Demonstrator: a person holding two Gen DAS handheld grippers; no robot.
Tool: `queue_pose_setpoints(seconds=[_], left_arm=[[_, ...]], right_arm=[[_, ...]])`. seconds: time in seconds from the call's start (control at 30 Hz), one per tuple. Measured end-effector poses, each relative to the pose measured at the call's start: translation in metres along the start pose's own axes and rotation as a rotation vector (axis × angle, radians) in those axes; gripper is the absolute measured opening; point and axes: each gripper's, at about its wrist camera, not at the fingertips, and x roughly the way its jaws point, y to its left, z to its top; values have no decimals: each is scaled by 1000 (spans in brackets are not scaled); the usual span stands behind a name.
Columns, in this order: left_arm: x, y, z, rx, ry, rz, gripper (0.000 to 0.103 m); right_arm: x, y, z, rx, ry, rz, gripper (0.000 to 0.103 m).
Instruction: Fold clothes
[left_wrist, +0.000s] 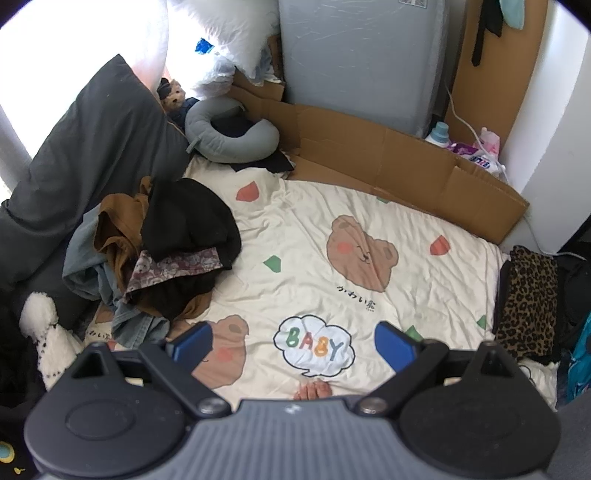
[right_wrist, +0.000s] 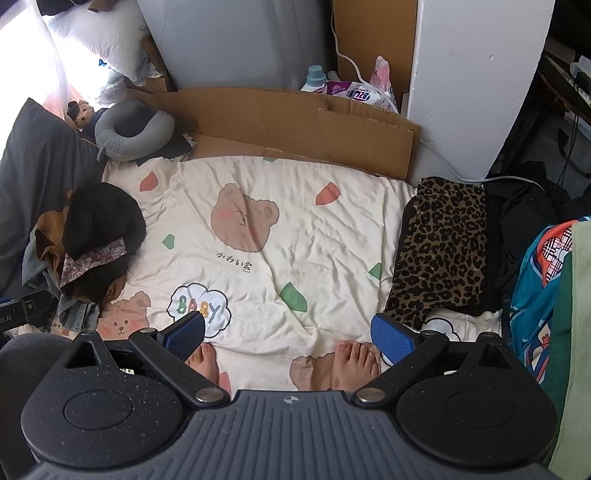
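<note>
A heap of unfolded clothes (left_wrist: 162, 251) lies on the left of the cream bear-print sheet (left_wrist: 332, 206): black, brown, floral and denim pieces; the same heap (right_wrist: 92, 243) shows in the right wrist view. A folded leopard-print garment (left_wrist: 528, 299) rests at the sheet's right edge, on dark folded clothes; it appears again as the leopard garment (right_wrist: 443, 247). My left gripper (left_wrist: 293, 345) hovers open above the "BABY" print, holding nothing. My right gripper (right_wrist: 288, 334) is open and empty too, above the sheet (right_wrist: 280, 206) near the person's bare feet (right_wrist: 354, 363).
A flattened cardboard sheet (left_wrist: 388, 162) borders the far side, with a grey appliance (left_wrist: 358, 62) and detergent bottles (right_wrist: 332, 86) behind. A grey neck pillow (left_wrist: 229, 133) and a dark pillow (left_wrist: 92, 155) lie at the far left. A white wall corner (right_wrist: 472, 85) stands at the right.
</note>
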Motion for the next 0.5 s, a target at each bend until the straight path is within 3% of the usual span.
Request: queue_pose_setpoints(seconds=[0.5], left_arm=[[-2,5,1,-1,-7,-5,96]], right_arm=[[-1,-2,1,7,-7,4,100]])
